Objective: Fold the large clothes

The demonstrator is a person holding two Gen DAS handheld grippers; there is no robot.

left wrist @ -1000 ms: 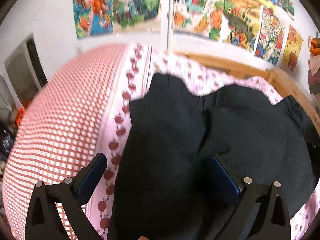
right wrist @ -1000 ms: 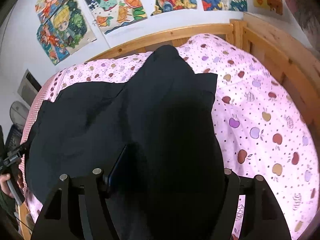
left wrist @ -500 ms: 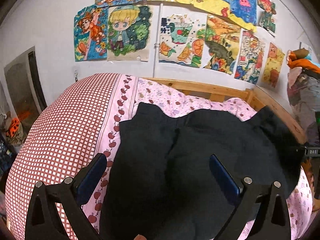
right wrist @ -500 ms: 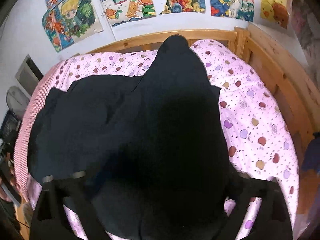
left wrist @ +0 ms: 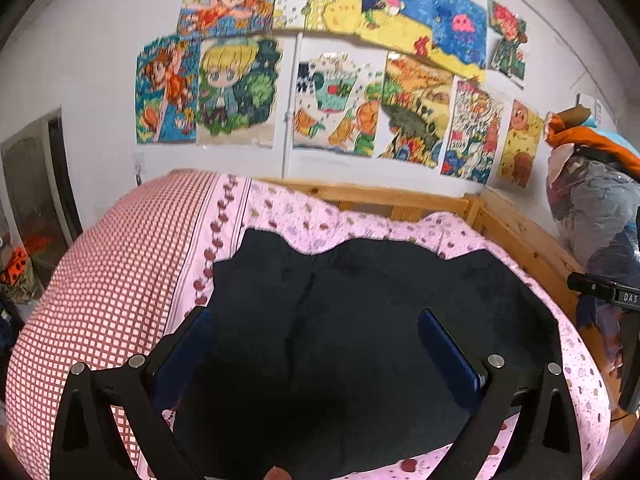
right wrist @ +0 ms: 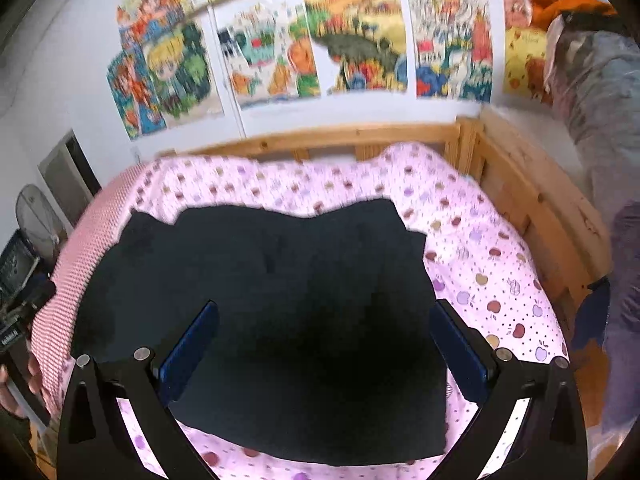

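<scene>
A large black garment [left wrist: 352, 320] lies folded and fairly flat on the pink apple-print bedsheet [left wrist: 360, 220]; it also shows in the right wrist view [right wrist: 280, 292]. My left gripper [left wrist: 316, 344] is open and empty, held above the garment's near part. My right gripper [right wrist: 324, 336] is open and empty, also above the garment. Neither touches the cloth.
A red-checked pillow or cover [left wrist: 108, 280] lies at the bed's left. A wooden bed frame [right wrist: 528, 208] runs along the back and right. Colourful posters [left wrist: 320, 80] cover the wall. A pile of bagged clothes [left wrist: 592, 208] stands at the right.
Both grippers have let go of the black garment and pulled back and up from it. The garment now lies flat on the bed, farther from both cameras.
</scene>
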